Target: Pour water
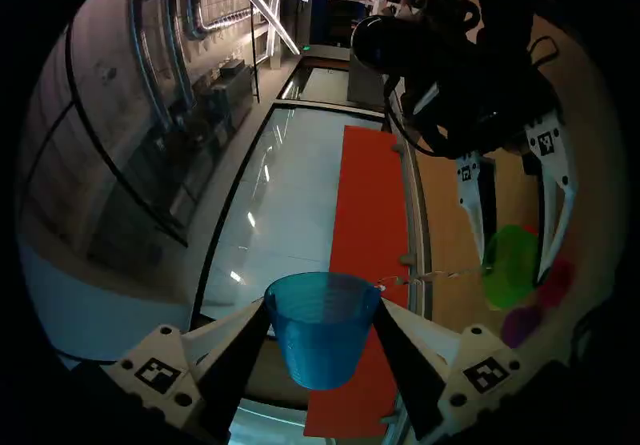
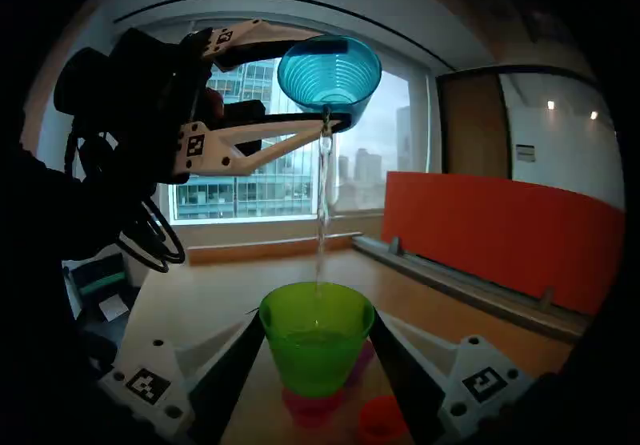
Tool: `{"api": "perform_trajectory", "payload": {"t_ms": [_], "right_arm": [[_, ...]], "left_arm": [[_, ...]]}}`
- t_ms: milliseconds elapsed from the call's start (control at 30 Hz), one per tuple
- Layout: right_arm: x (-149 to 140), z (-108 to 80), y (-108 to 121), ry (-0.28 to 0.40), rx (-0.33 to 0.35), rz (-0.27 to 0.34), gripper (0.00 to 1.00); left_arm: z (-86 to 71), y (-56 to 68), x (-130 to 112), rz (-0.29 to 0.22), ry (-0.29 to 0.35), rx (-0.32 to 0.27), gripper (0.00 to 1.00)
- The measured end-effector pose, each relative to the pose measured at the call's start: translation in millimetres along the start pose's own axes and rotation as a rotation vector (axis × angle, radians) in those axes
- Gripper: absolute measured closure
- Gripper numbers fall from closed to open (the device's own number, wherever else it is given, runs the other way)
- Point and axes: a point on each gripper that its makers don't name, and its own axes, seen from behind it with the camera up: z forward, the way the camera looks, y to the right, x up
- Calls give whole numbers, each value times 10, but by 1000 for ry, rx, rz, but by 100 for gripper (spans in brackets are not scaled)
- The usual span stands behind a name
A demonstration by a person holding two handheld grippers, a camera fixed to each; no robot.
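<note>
A window (image 2: 264,181) and an orange panel (image 2: 496,229) stood behind the table (image 2: 216,293). The left gripper (image 1: 322,317) was raised high and rolled over, its fingers narrowed onto the sides of the blue cup (image 1: 322,337), whose mouth tipped downward. The right gripper (image 2: 317,329) sat lower and level, fingers pressed against the green cup (image 2: 317,349), which was upright over the table. The blue cup lay directly above the green cup, and the pour turned on that vertical line. A thin stream (image 2: 322,205) fell from the upper lip into the green cup, which looked partly full.
</note>
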Motion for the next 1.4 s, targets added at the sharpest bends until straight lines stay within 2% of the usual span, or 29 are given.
{"api": "perform_trajectory", "payload": {"t_ms": [400,800,1100,1400], "right_arm": [[-1,-2,3,1,-1,1,9],[-11,-2,-5,4,-1,4,9],[-10,-5,2,5,-1,4,9],[-10,-1,8,6,-1,5,9]], "left_arm": [[-9,-21,-3,53,-2,5,13],[20,-114,41,105,4,9,13],[22,-119,90,148,12,11,13],[13,-79,120,163,14,19,13]]}}
